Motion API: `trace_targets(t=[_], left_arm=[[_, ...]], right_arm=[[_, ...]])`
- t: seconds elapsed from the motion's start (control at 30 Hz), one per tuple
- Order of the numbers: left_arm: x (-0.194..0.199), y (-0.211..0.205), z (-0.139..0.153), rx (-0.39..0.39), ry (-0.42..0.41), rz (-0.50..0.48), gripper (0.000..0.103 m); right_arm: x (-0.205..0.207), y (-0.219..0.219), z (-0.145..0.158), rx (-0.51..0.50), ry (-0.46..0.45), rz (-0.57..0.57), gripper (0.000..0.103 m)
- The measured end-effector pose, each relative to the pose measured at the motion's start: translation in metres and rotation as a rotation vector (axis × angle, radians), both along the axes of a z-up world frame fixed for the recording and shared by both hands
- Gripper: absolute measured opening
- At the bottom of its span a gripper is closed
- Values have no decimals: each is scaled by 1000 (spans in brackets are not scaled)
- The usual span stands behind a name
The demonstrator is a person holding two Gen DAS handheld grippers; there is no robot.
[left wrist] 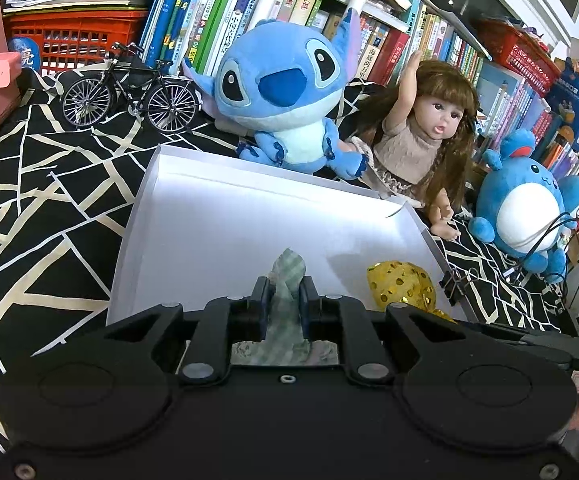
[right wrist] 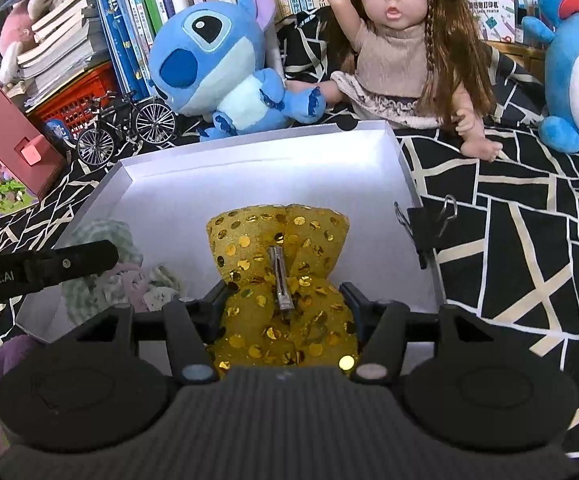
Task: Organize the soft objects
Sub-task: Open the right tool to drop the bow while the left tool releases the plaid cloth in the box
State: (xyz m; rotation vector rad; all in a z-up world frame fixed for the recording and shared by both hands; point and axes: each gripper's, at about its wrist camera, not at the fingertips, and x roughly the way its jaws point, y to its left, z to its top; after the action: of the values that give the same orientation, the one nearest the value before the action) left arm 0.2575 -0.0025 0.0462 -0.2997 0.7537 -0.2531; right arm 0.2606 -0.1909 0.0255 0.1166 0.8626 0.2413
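**Gold bow lies between the right claw's jaws, inside the white box**

The gold sequinned bow [right wrist: 277,264] rests on the floor of the shallow white box [right wrist: 249,152], its near lobe between the jaws of the right claw [right wrist: 285,312], its long axis running straight away from the claw, metal clip facing up. The jaws stand apart on either side of the fabric; whether the pads still press it I cannot tell for sure, though they look loose.

To the left, the left claw [left wrist: 284,296] is clamped on a green checked cloth [left wrist: 287,280], low over the same box.

A black binder clip [right wrist: 421,224] grips the box's right wall, close to the bow. Beyond the far wall sit a Stitch plush [right wrist: 217,60], a doll [right wrist: 393,40] and a model bicycle [right wrist: 125,128].
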Motion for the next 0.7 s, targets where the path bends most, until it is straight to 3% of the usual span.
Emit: trace_targets(t=[0.13,0.23,0.37,0.7], left_arm=[[-2,-1,2,-3,-5,-1,19],[-4,-2,4,-2,-7,-1,20],[-9,0,7,-5,-10,-2,36],[-33,4,27,-7,-64,-23,53]], right_arm=[[-1,-2,0,18,0,-1,76],[-2,-3,2,23,-7,0,77],[-7,-4,8,29,-24,13,79],[-26,-14,24,44,-85,29,85]])
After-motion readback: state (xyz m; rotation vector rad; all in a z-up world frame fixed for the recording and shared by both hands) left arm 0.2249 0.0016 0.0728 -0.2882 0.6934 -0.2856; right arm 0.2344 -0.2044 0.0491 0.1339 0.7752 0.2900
